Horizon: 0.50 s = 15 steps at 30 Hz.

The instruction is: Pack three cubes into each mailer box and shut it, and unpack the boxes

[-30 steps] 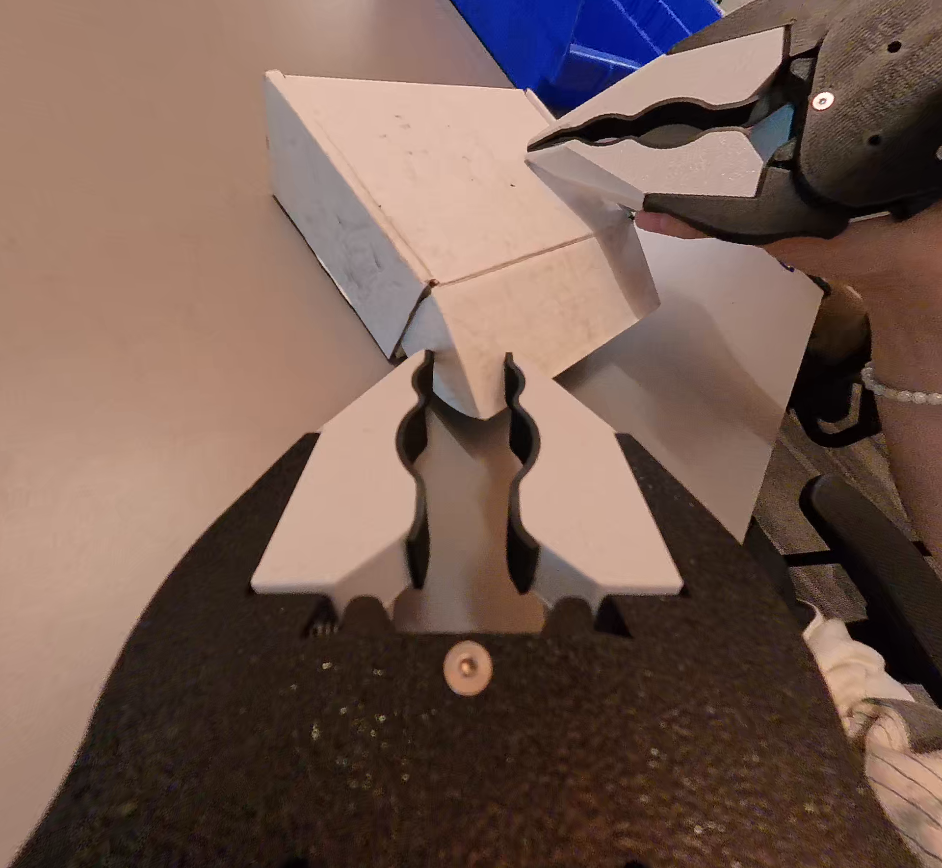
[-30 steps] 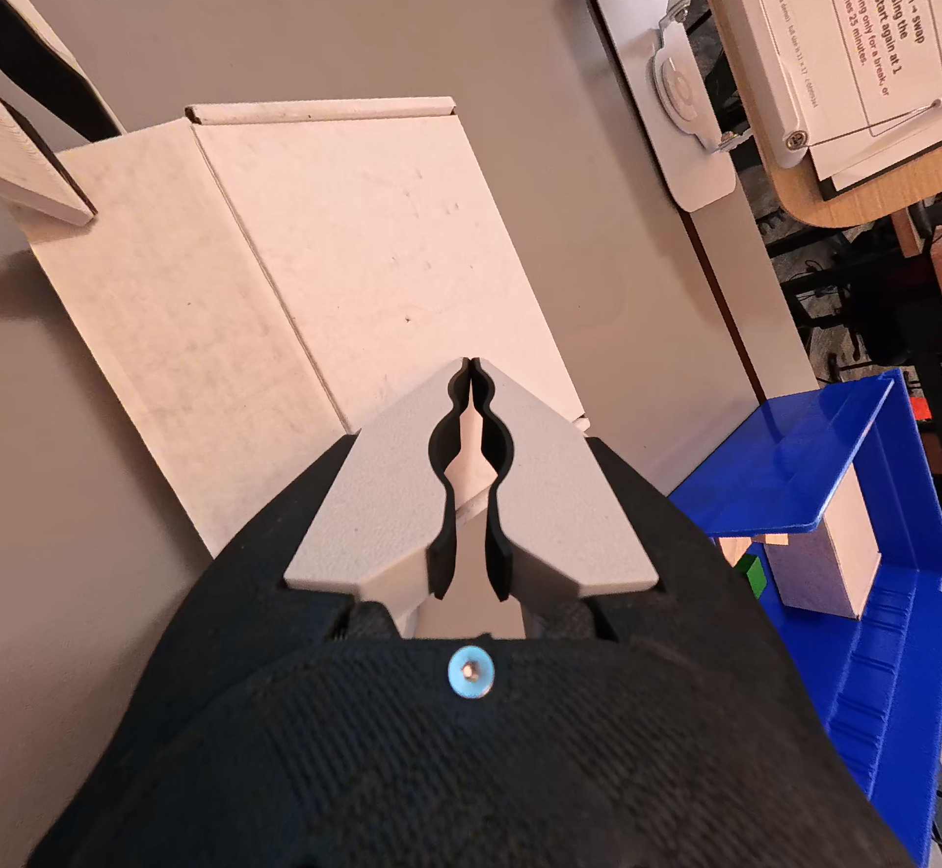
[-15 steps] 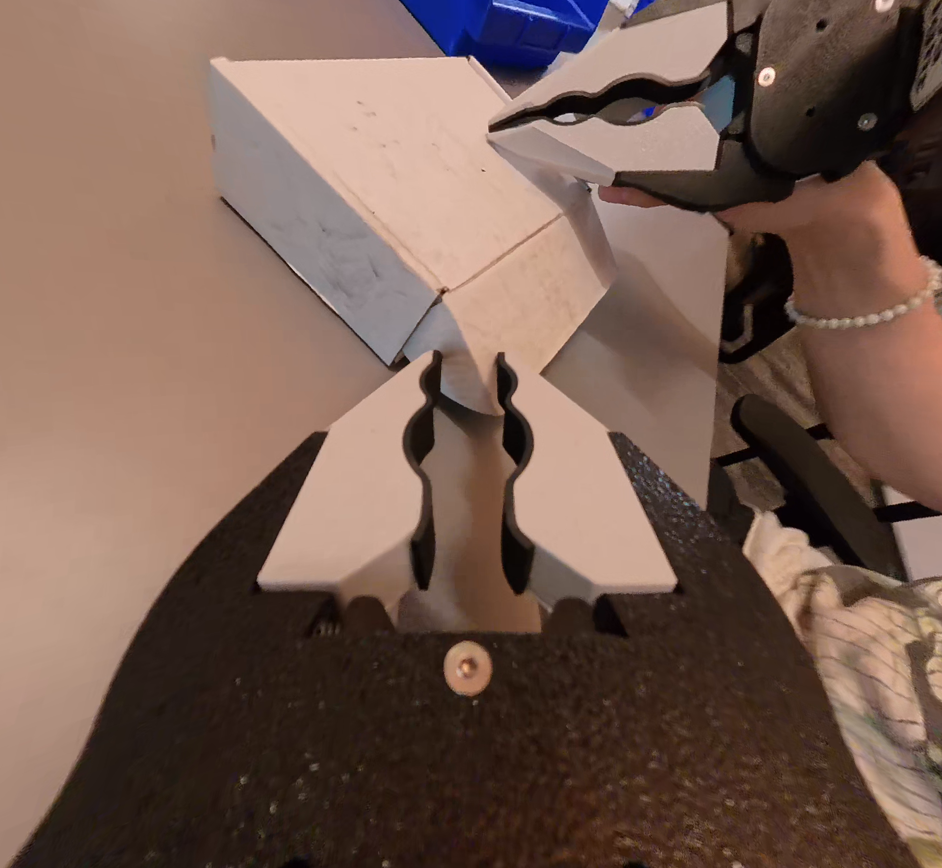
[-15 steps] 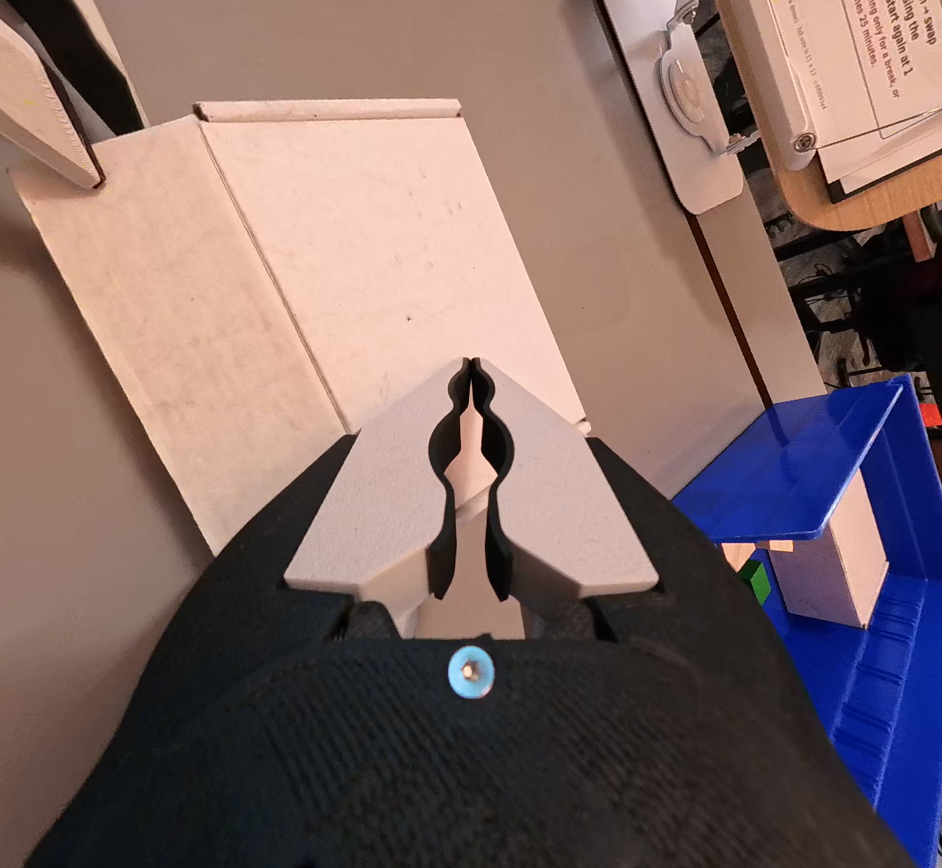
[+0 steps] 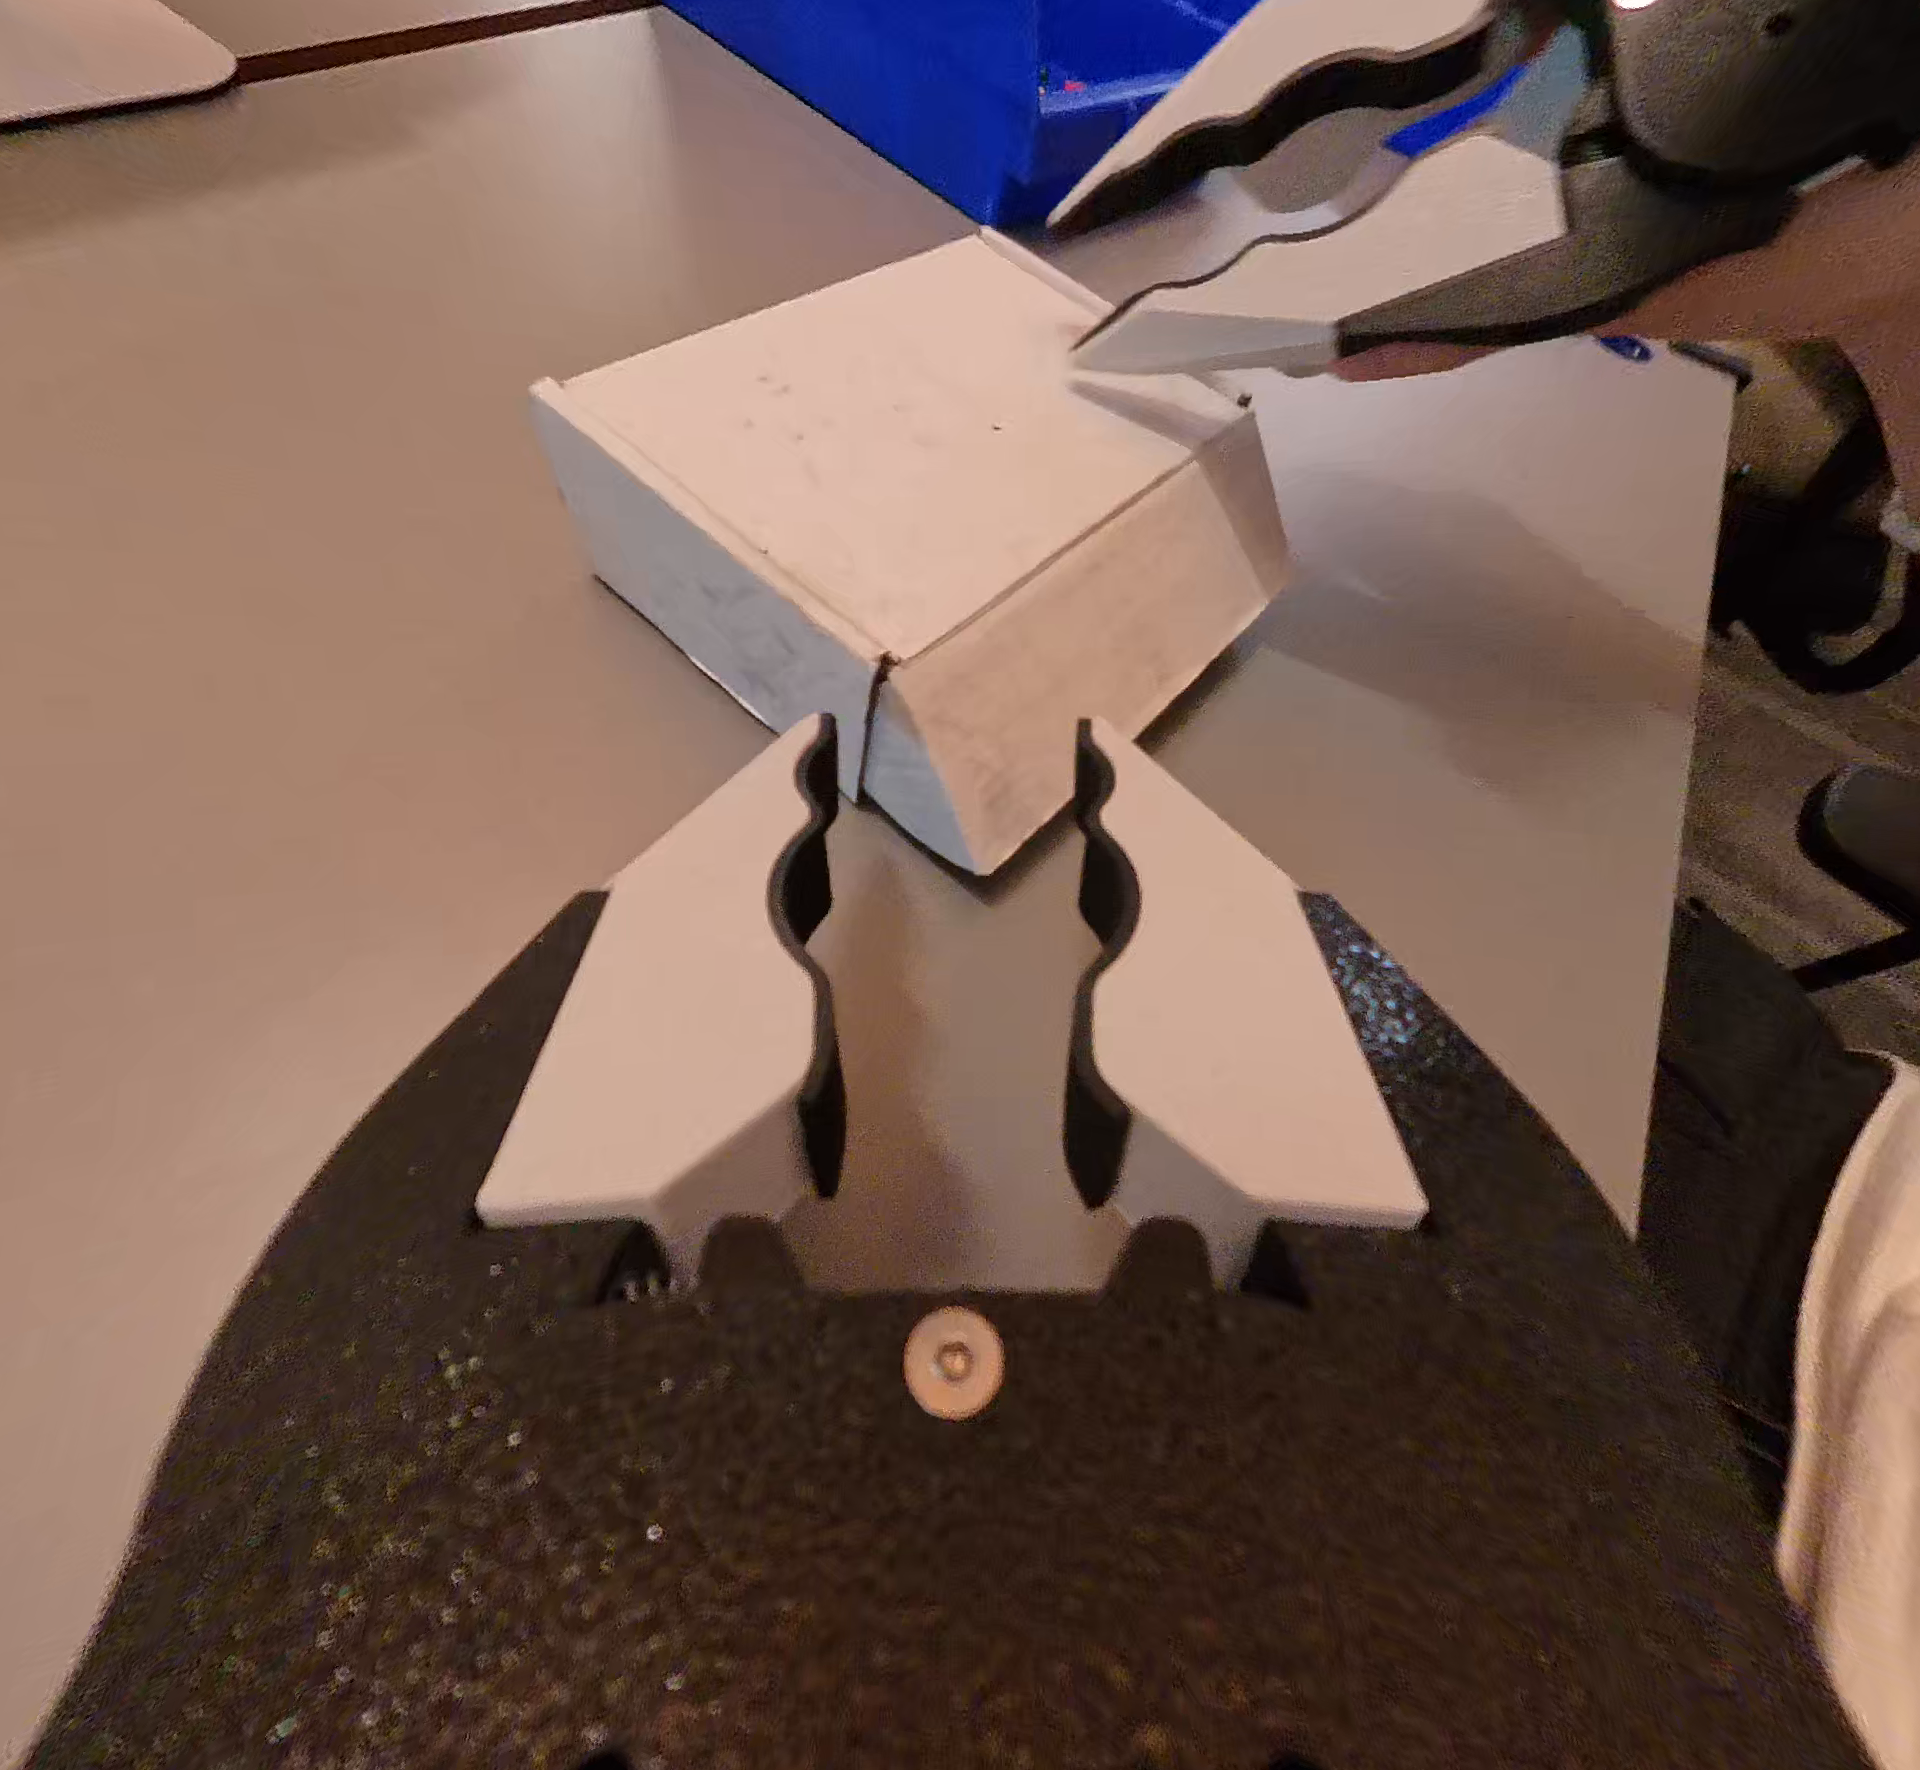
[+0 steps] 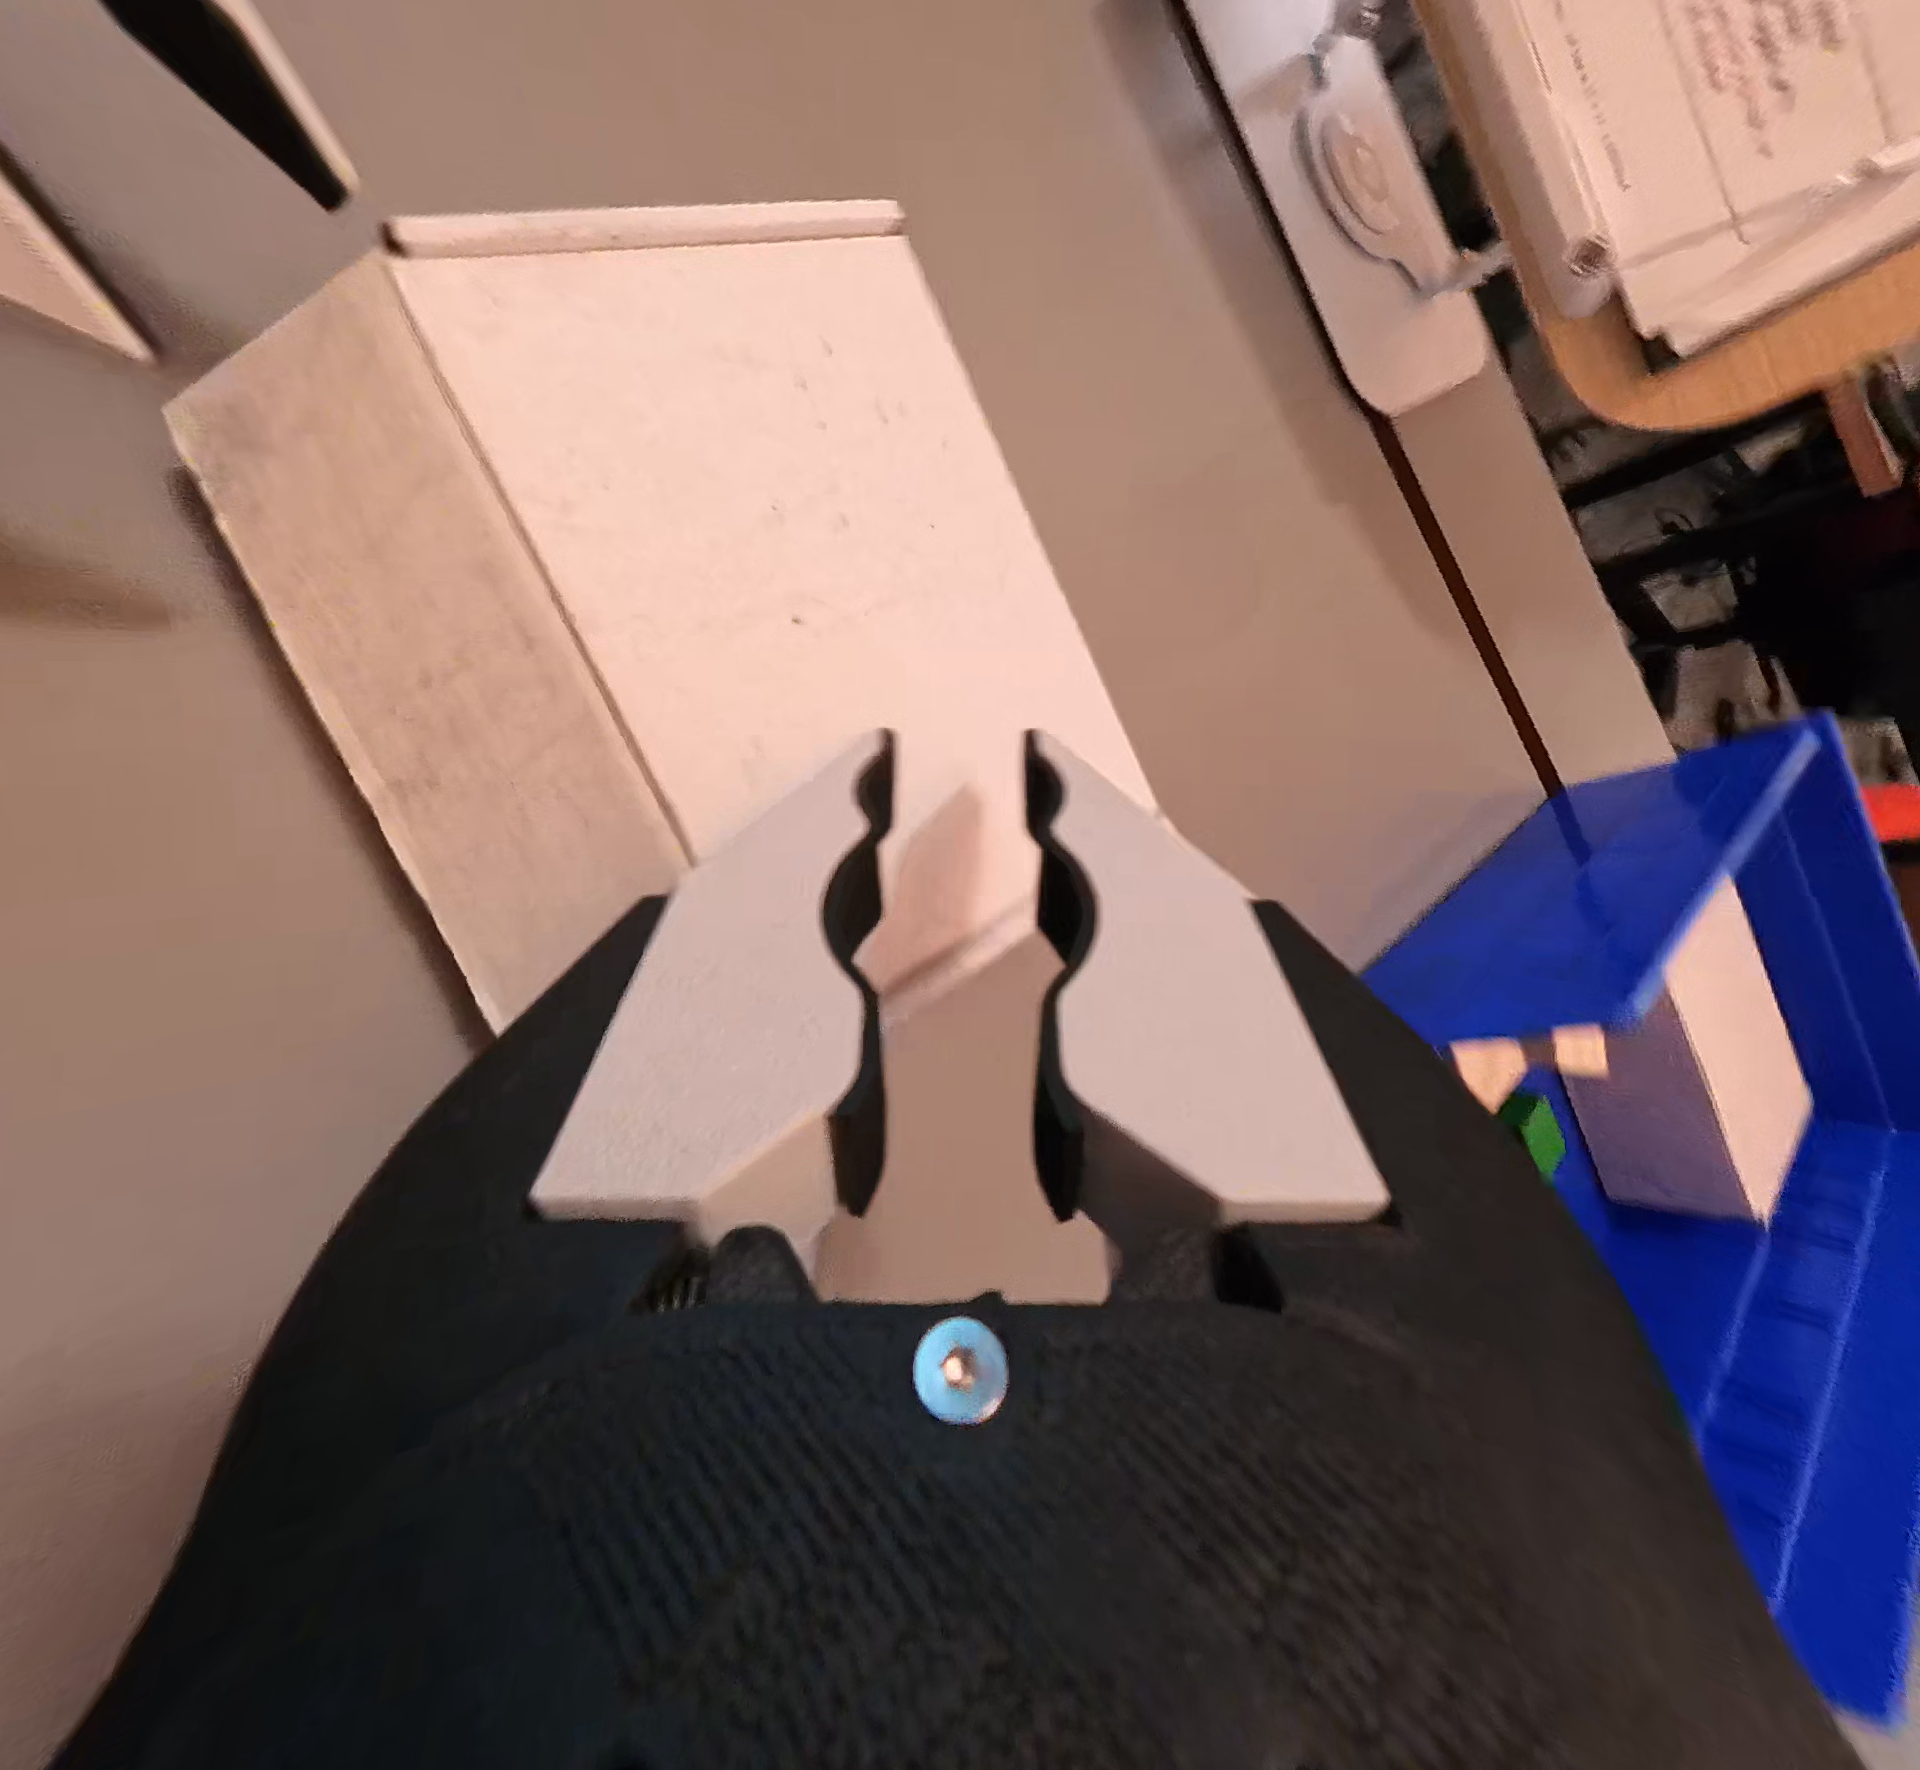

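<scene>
A white mailer box (image 5: 883, 494) lies on the grey table with its lid down; its front flap slants outward at the near corner. My left gripper (image 5: 954, 744) is open, and the corner of that flap sits between its fingertips without being pinched. My right gripper (image 6: 956, 749) is open over the box's (image 6: 707, 494) near edge, with a small side flap showing between its fingers. It also shows in the left wrist view (image 5: 1065, 286), jaws apart at the box's far right corner. A green cube (image 6: 1538, 1133) lies in the blue bin.
A blue bin (image 5: 883, 6) stands behind the box; in the right wrist view (image 6: 1714, 1253) it holds a second white box (image 6: 1683, 1097) under a blue divider. A white stand base (image 6: 1351, 162) and a paper holder (image 6: 1662, 58) stand beyond. The table edge (image 5: 1683, 785) is at right.
My right gripper has opened and let go of the box's side flap. My left gripper has opened wider and drawn back a little. The box looks lower and flatter on the table.
</scene>
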Each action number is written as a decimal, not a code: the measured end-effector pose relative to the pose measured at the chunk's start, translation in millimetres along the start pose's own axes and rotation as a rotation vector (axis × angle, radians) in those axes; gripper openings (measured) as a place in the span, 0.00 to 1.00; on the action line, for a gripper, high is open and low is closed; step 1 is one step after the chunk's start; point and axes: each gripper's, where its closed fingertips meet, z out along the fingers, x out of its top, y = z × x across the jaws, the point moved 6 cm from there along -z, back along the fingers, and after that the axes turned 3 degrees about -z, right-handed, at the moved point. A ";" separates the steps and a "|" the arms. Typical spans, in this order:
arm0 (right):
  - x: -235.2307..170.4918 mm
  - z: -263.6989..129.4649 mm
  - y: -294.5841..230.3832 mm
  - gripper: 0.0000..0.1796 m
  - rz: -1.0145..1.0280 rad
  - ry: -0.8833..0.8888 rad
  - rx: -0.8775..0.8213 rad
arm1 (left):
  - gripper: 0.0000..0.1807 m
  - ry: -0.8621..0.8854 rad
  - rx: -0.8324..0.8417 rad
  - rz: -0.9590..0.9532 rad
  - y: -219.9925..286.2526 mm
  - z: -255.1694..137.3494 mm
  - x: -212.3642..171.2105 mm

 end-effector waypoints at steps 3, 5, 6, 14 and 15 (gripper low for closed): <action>-13.8 -30.5 4.2 0.26 0.179 -0.005 -0.025 | 0.29 0.022 0.008 -0.022 -7.6 -10.4 1.9; -29.7 -45.7 -12.7 0.32 0.290 -0.012 0.091 | 0.33 0.029 0.016 0.003 -12.1 -16.4 3.8; -38.2 -50.8 -20.5 0.35 0.303 -0.012 0.123 | 0.36 0.027 0.020 0.029 -13.9 -18.8 5.0; -59.7 -46.4 -54.6 0.35 -0.134 0.050 -0.061 | 0.39 0.015 0.110 0.283 -23.1 -10.9 30.5; -58.4 -45.2 -59.4 0.37 -0.187 0.048 -0.088 | 0.36 -0.002 0.141 0.265 -28.2 -7.3 36.8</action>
